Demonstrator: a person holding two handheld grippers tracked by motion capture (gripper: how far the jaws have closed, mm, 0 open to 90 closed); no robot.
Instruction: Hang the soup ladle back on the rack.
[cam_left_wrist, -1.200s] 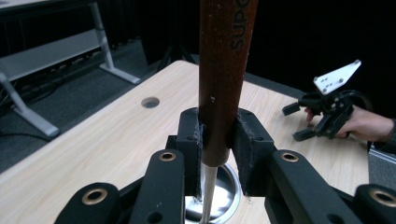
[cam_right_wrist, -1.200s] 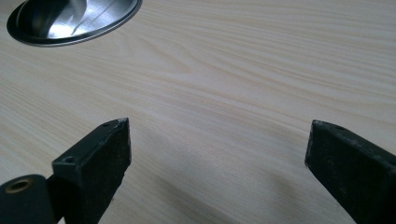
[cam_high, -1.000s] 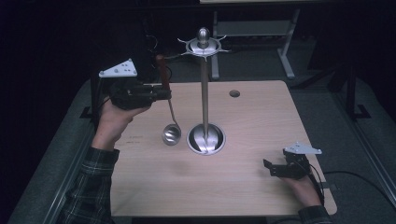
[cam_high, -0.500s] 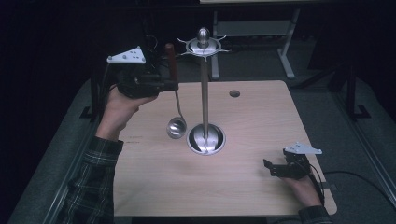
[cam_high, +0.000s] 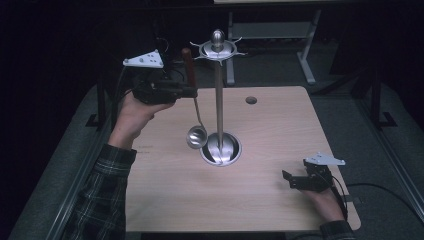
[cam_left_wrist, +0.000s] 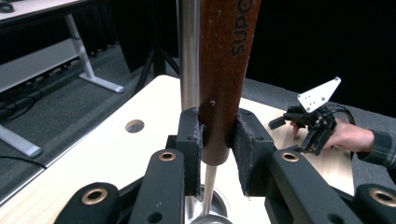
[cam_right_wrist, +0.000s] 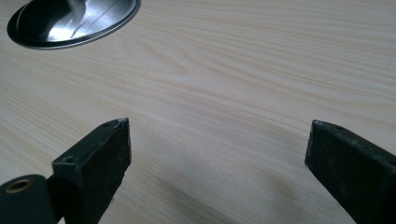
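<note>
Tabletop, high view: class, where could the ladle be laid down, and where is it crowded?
Bare wood lies left of the stand's base, and between it and the right gripper. Crowded: around the base, where the ladle hangs from the left gripper.

We identify this as a lab or test room, not a home. A light wooden table (cam_high: 280, 210) with a round cable hole (cam_high: 251, 100) stands on grey carpet (cam_high: 390, 135). Black curtains hang at the far side, beside a white desk frame (cam_high: 305, 55).
</note>
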